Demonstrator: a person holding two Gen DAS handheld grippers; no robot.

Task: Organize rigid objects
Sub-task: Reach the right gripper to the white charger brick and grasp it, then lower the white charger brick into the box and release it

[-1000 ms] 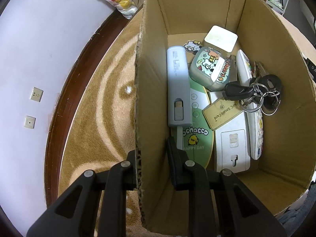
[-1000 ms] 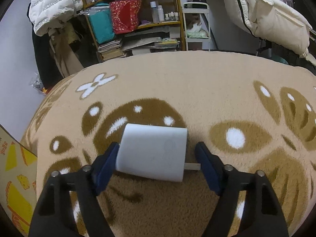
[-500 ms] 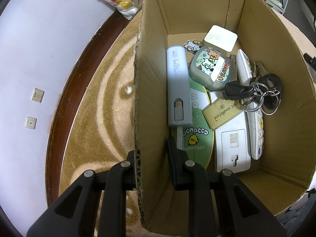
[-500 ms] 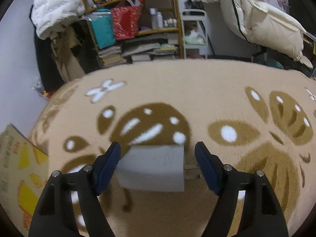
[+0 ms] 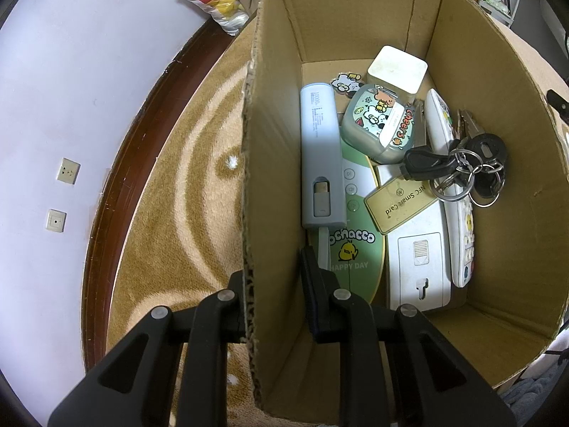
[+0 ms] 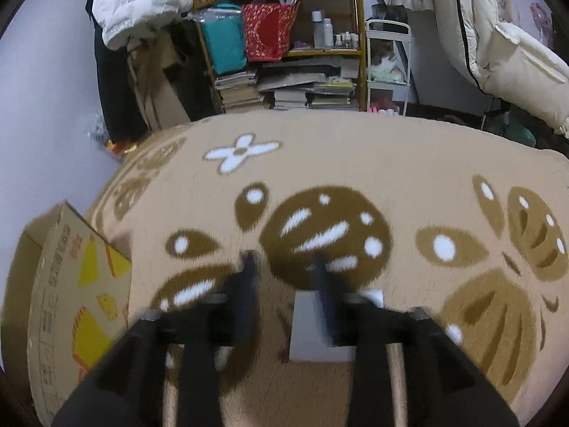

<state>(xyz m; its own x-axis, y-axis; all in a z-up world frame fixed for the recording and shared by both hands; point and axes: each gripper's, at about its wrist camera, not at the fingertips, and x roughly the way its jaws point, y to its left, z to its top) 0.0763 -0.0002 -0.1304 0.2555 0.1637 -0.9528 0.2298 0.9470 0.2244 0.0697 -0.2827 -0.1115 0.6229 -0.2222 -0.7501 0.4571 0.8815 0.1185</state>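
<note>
My left gripper (image 5: pixel 275 281) is shut on the left wall of an open cardboard box (image 5: pixel 498 142), one finger outside and one inside. In the box lie a grey power bank (image 5: pixel 320 153), a cartoon earbud case (image 5: pixel 377 124), a white cube (image 5: pixel 396 67), a bunch of keys (image 5: pixel 462 167), an NFC card (image 5: pixel 398 203) and a remote (image 5: pixel 458 231). The right wrist view is blurred. The jaws of my right gripper (image 6: pixel 284 270) are closing over the carpet, and only carpet shows between them. A white block (image 6: pixel 307 334) sits under and to the right of the right finger.
The box (image 6: pixel 64 284) stands at the left edge of the right wrist view on a tan patterned carpet (image 6: pixel 355 163). Beyond the carpet are a cluttered shelf (image 6: pixel 284 35), a white trolley (image 6: pixel 387 57) and hanging coats. A wall with sockets (image 5: pixel 65 170) lies left of the box.
The right gripper lifted and shifted, and its fingers drew closer together. The white block, earlier between the fingers, now sits off to the right under one finger. The left gripper has not moved.
</note>
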